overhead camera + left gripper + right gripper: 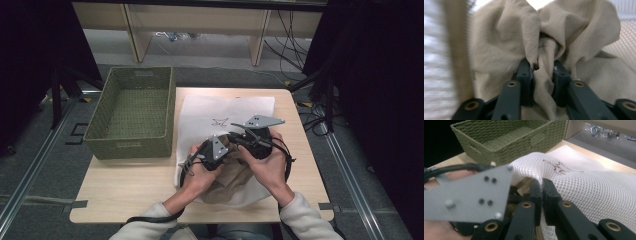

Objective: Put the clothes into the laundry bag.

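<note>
Beige cloth (544, 75) pinched in left tool (543, 75); right tool (542, 192) clamped on white mesh bag (584, 182).

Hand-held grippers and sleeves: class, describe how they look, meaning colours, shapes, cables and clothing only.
Each hand-held gripper, left and right, is black and carries a grey three-cornered plate dotted with small screws. Their jaws are dark, blocky bars on arms with brass-coloured pivot rings. Black cables trail from them. The person wears pale cream long sleeves.
</note>
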{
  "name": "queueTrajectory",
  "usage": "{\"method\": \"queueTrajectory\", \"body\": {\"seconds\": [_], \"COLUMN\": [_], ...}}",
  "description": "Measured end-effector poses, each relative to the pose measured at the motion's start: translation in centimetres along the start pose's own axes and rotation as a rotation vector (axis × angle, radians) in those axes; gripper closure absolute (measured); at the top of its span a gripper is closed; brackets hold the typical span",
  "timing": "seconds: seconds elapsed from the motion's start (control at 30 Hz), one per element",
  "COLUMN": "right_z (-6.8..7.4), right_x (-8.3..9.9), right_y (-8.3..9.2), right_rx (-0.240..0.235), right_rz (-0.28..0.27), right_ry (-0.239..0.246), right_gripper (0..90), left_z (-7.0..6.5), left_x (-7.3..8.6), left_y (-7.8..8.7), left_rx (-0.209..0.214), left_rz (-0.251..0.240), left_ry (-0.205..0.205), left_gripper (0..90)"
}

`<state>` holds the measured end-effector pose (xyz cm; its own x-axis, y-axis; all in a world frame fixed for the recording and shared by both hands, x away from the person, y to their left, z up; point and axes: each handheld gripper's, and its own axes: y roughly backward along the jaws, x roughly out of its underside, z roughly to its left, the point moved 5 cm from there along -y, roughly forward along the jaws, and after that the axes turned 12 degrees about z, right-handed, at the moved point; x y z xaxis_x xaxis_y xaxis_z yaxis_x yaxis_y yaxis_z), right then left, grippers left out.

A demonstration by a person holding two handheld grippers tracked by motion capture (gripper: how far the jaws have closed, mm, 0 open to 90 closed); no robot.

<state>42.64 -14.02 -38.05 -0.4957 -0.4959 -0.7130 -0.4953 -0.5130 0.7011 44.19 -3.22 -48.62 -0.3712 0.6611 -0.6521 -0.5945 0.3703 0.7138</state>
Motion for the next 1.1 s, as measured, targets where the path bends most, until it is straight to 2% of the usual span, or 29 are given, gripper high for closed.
{"method": "queueTrajectory", "body": {"seconds": [0.03, 0.1, 0.13, 0.27, 0.33, 0.37, 0.43, 0.5, 0.63, 0.7, 0.8, 0.87, 0.9, 0.97, 1.03, 1.1], "right_z": [0.1, 0.0, -0.2, -0.3, -0.3, -0.3, -0.4, -0.4, -0.4, -0.4, -0.3, -0.3, -0.4, -0.4, -0.3, -0.4], "right_x": [0.0, 0.1, 0.1, 0.2, 0.2, 0.2, 0.2, 0.2, 0.2, 0.2, 0.2, 0.2, 0.2, 0.2, 0.2, 0.2], "right_y": [-0.1, -0.3, -0.3, -0.1, -0.1, -0.1, -0.1, -0.1, -0.2, -0.1, -0.2, -0.4, -0.2, -0.3, -0.3, -0.2], "right_rx": [0.000, 0.005, 0.004, 0.011, 0.018, 0.018, 0.017, 0.007, 0.018, 0.010, 0.010, 0.014, 0.022, 0.022, 0.006, 0.018], "right_rz": [-0.003, 0.003, 0.001, 0.011, 0.009, 0.009, 0.010, 0.012, 0.004, 0.014, 0.016, 0.009, 0.014, 0.008, 0.010, 0.016], "right_ry": [-0.022, -0.021, 0.002, -0.008, -0.012, -0.012, -0.006, -0.016, -0.031, -0.019, -0.016, -0.019, -0.006, -0.008, -0.014, -0.009], "right_gripper": [88.2, 88.2, 88.2, 88.2, 88.2, 88.2, 88.2, 88.2, 88.1, 88.2, 88.2, 88.1, 88.1, 88.1, 88.2, 88.1], "left_z": [-0.3, -0.5, -0.5, -0.6, -0.8, -0.8, -0.9, -0.9, -1.1, -1.3, -2.0, -2.4, -2.7, -3.1, -3.2, -3.3], "left_x": [-0.3, -0.3, -0.3, -0.2, -0.2, -0.2, -0.1, 0.2, 1.0, 1.8, 2.5, 2.7, 3.2, 3.4, 3.6, 3.7], "left_y": [-0.6, -0.7, -0.6, 0.1, 1.3, 1.3, 2.8, 3.9, 5.3, 5.9, 5.4, 4.9, 3.8, 2.8, 1.8, 1.3], "left_rx": [-0.007, -0.001, 0.025, 0.030, 0.037, 0.037, 0.049, 0.061, 0.089, 0.090, 0.111, 0.123, 0.127, 0.143, 0.154, 0.153], "left_rz": [-0.055, -0.060, -0.034, -0.036, -0.050, -0.050, -0.078, -0.080, -0.057, -0.019, 0.008, 0.013, 0.048, 0.063, 0.093, 0.107], "left_ry": [0.072, 0.070, 0.030, 0.018, 0.010, 0.010, 0.016, 0.015, -0.007, -0.035, -0.051, -0.048, -0.060, -0.053, -0.062, -0.065], "left_gripper": [68.3, 60.0, 55.4, 42.0, 35.7, 33.3, 30.0, 27.8, 24.8, 21.8, 20.7, 19.5, 18.9, 18.3, 18.1, 18.0]}}
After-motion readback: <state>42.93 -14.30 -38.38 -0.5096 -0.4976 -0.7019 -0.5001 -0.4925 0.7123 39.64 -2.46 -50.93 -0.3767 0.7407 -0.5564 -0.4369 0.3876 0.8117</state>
